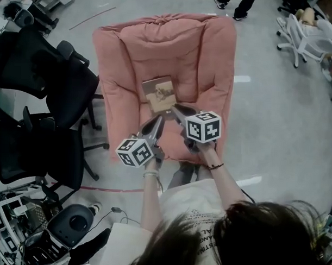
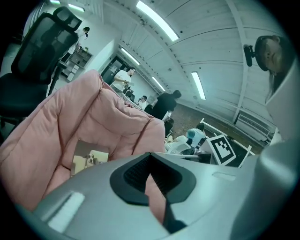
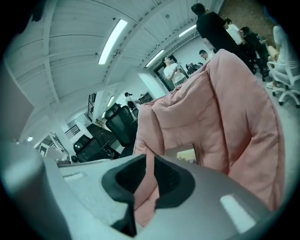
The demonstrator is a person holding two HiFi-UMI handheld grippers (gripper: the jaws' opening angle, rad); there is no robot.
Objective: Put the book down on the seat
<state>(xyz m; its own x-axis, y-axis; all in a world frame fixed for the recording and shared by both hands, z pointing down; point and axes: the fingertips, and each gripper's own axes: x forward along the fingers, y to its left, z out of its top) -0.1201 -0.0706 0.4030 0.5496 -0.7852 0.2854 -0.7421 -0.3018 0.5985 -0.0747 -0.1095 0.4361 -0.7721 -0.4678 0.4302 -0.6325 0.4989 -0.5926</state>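
Observation:
A thin book [image 1: 159, 93] with a pale dog picture on its cover lies flat on the seat of a pink padded armchair [image 1: 163, 42]. My right gripper [image 1: 176, 108] points at the book's near corner, just short of it; its jaws stand a narrow slit apart with only pink cushion showing between them. My left gripper [image 1: 158, 119] hovers over the seat's front edge, jaws together and empty. The book [image 2: 89, 159] shows low on the seat in the left gripper view, and the book [image 3: 185, 154] peeks above the jaws in the right gripper view.
Black office chairs [image 1: 48, 87] crowd the armchair's left side. A white chair [image 1: 308, 39] stands at the far right, and a person's feet [image 1: 230, 2] are beyond the armchair's back. Cables and gear [image 1: 70, 223] lie on the floor at the lower left.

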